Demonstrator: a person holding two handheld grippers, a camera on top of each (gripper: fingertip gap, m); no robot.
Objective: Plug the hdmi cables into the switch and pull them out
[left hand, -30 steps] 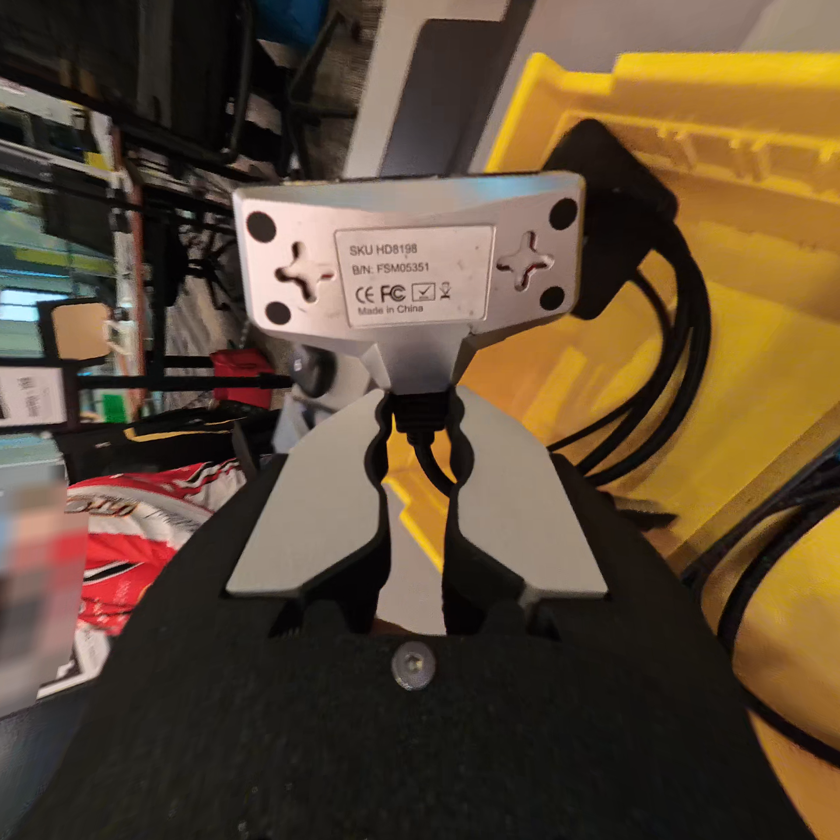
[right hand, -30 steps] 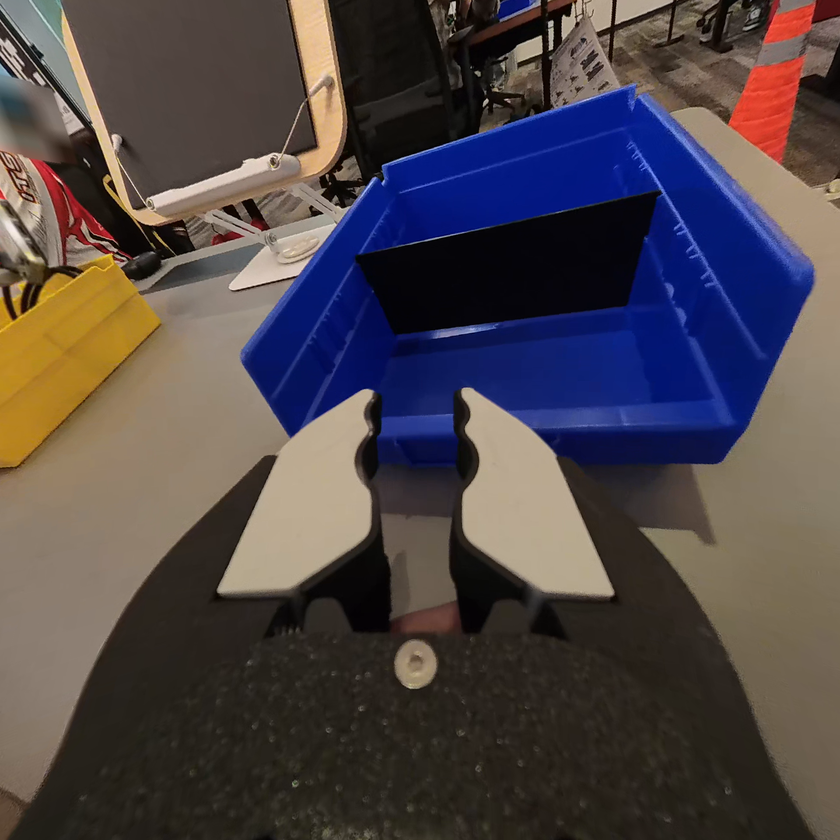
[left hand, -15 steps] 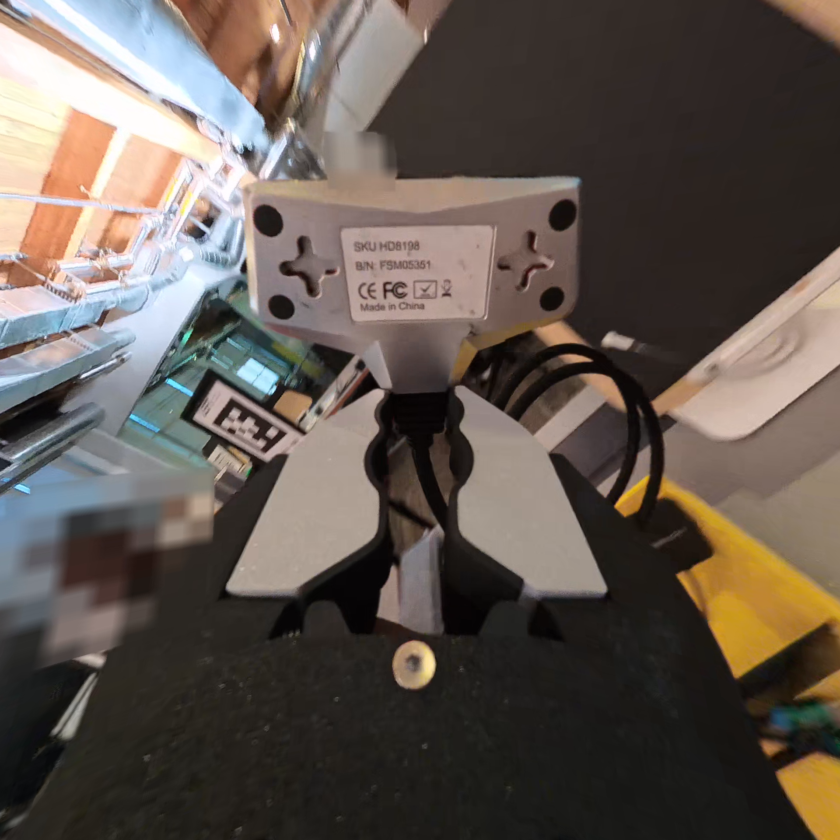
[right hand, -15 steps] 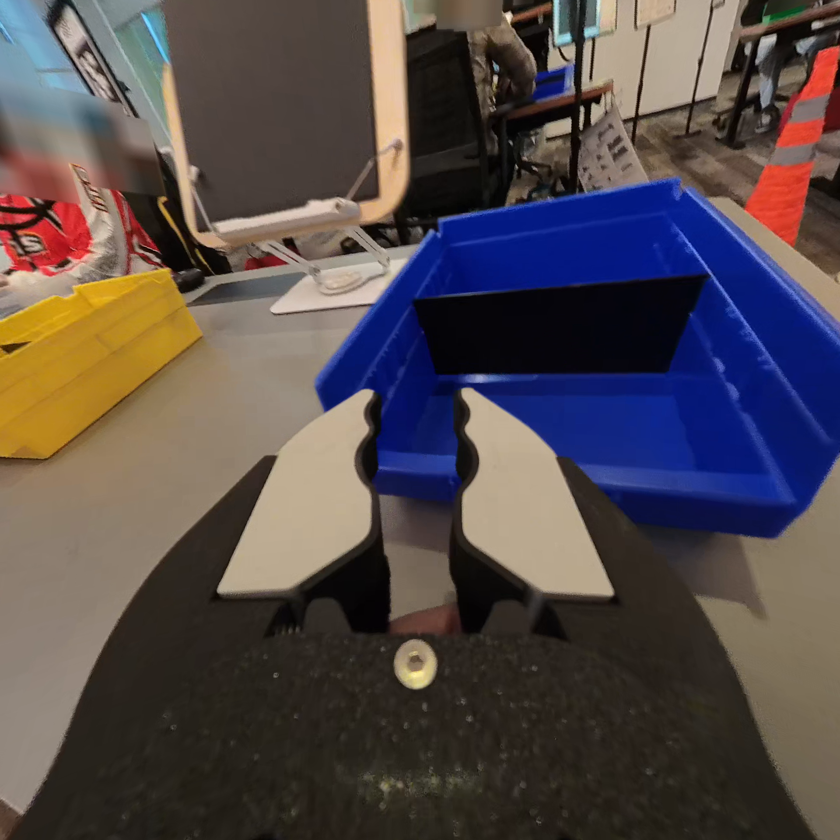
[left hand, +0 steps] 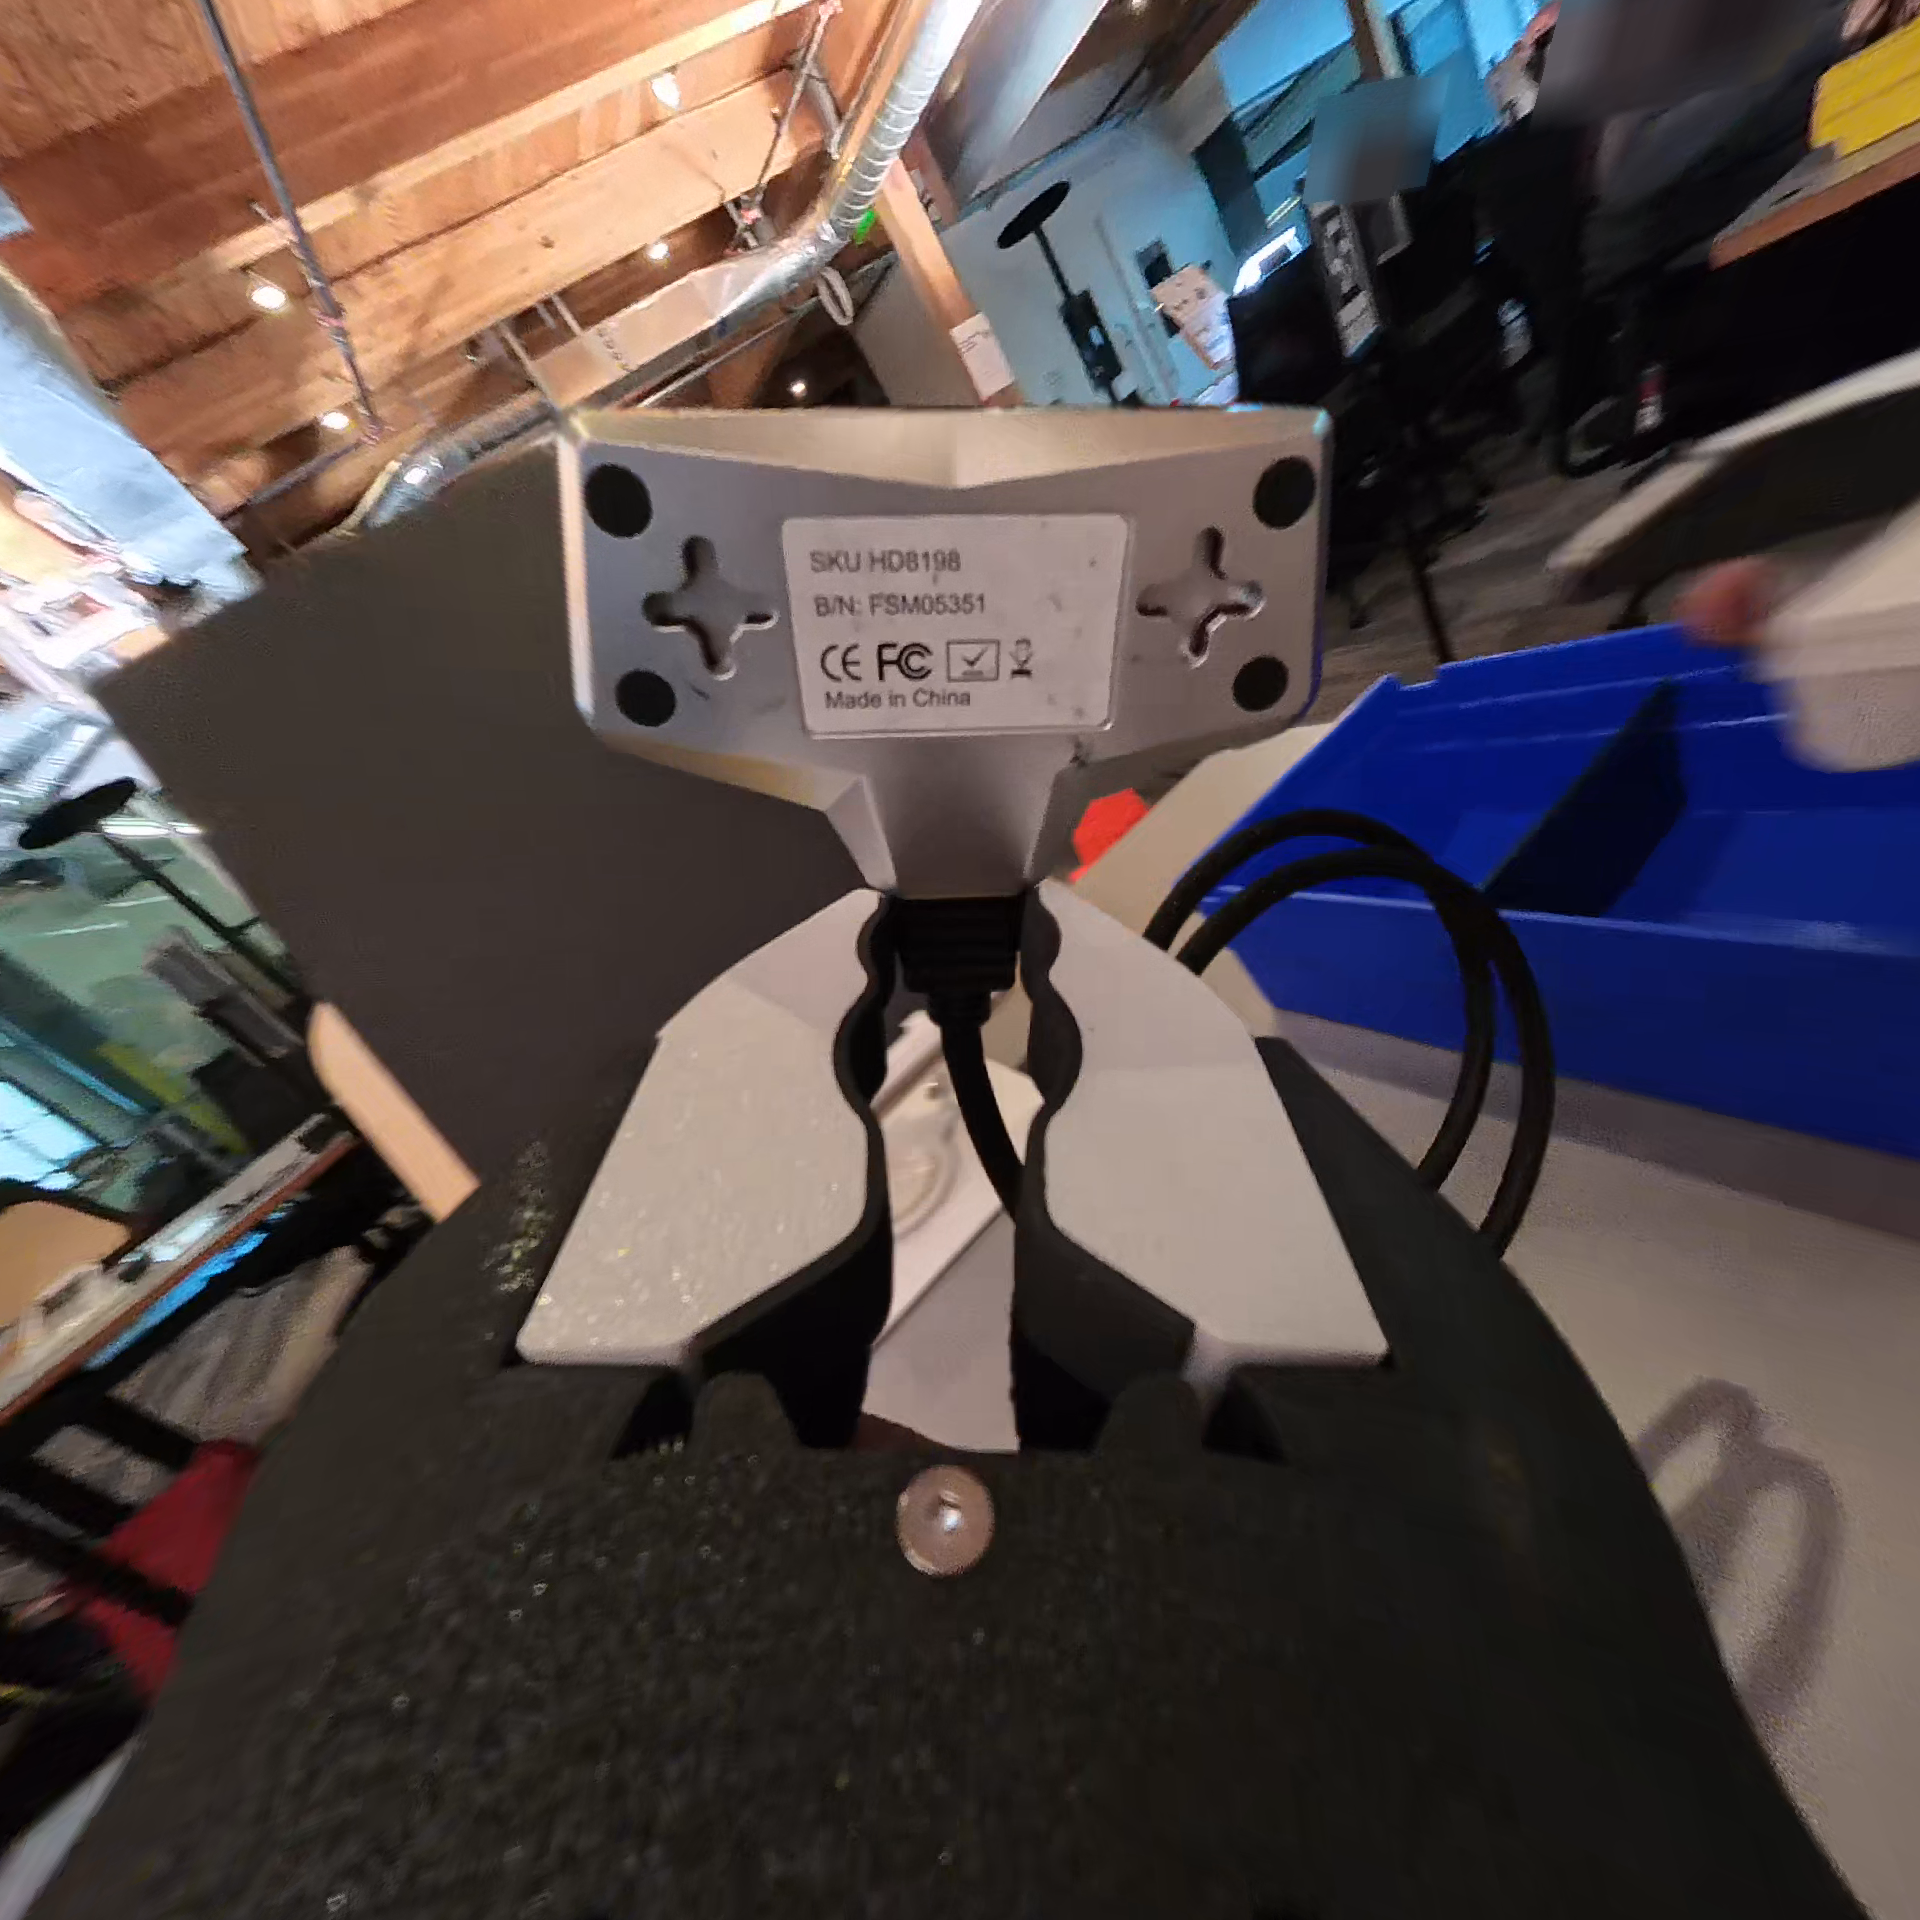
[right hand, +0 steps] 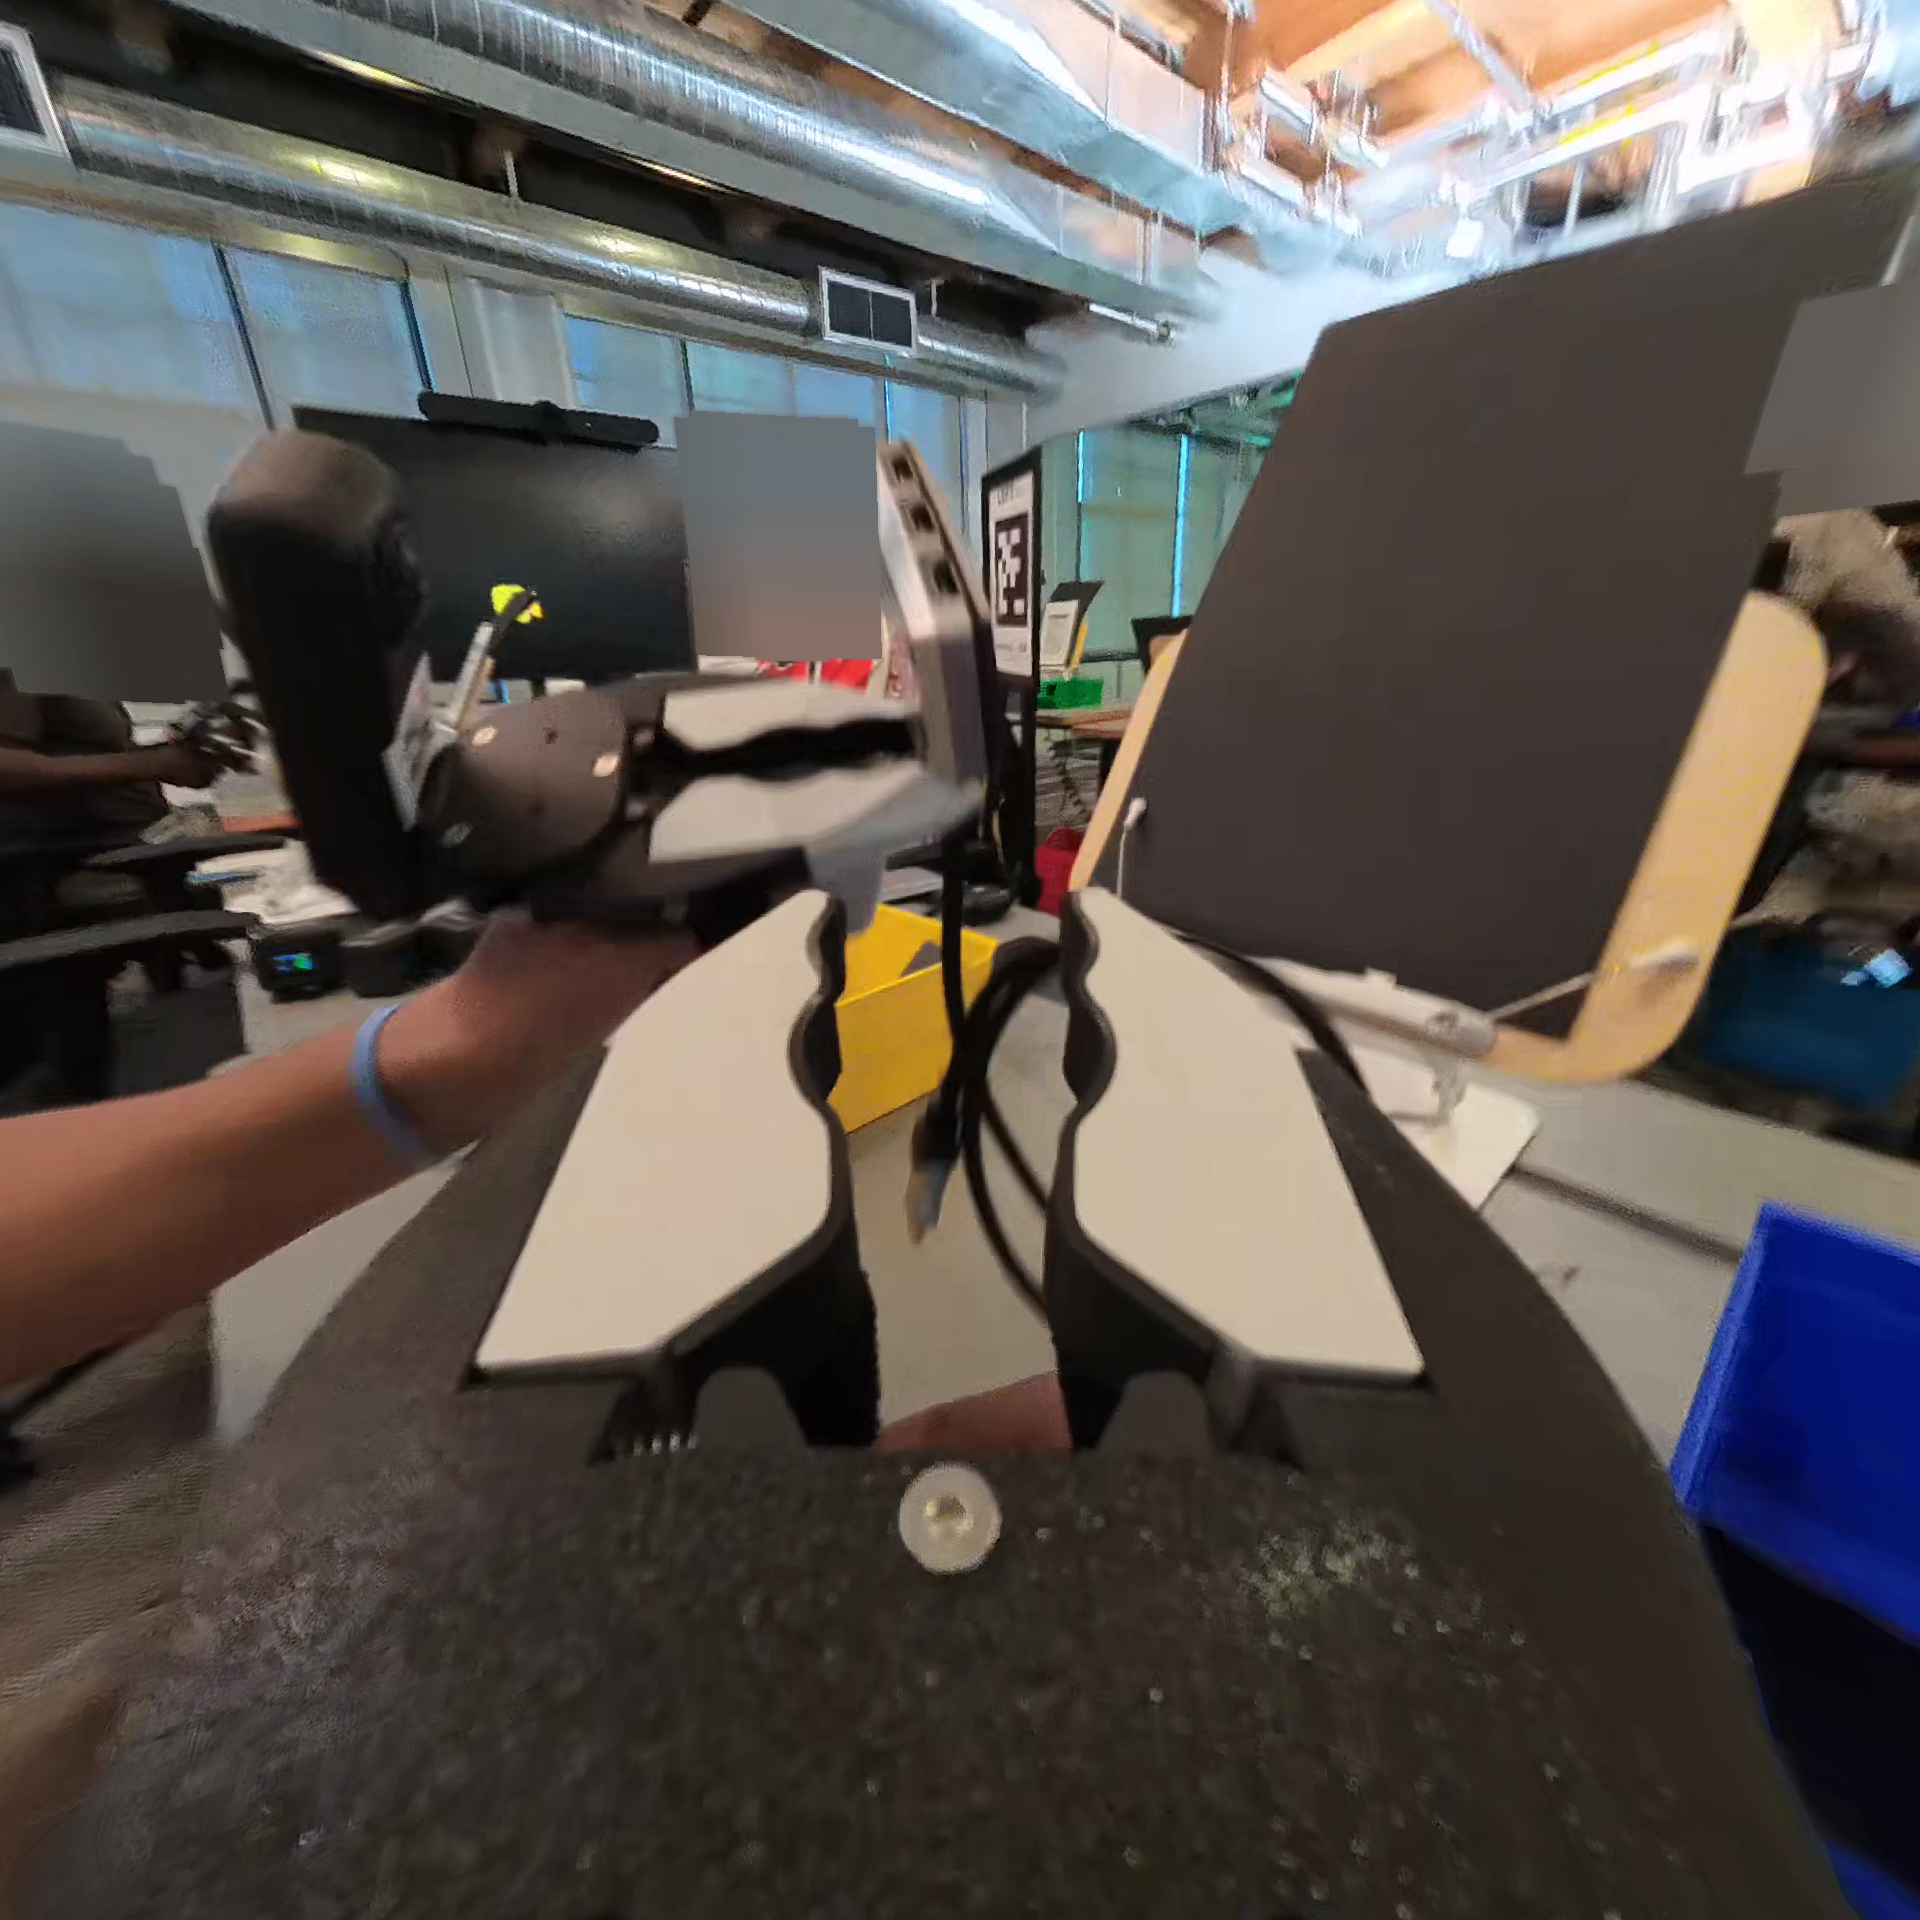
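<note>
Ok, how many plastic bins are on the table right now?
2: a blue bin right of the held switch, and a yellow bin beyond the right gripper. Others may sit out of view.

ceiling: wooden beams point(left hand: 436, 177) crossed by silver ducts point(right hand: 644, 114) | windows point(right hand: 312, 332) set below the ducts | office chairs point(right hand: 114, 914) seen under the windows

Two wrist views, shared switch point(left hand: 951, 623)
</note>
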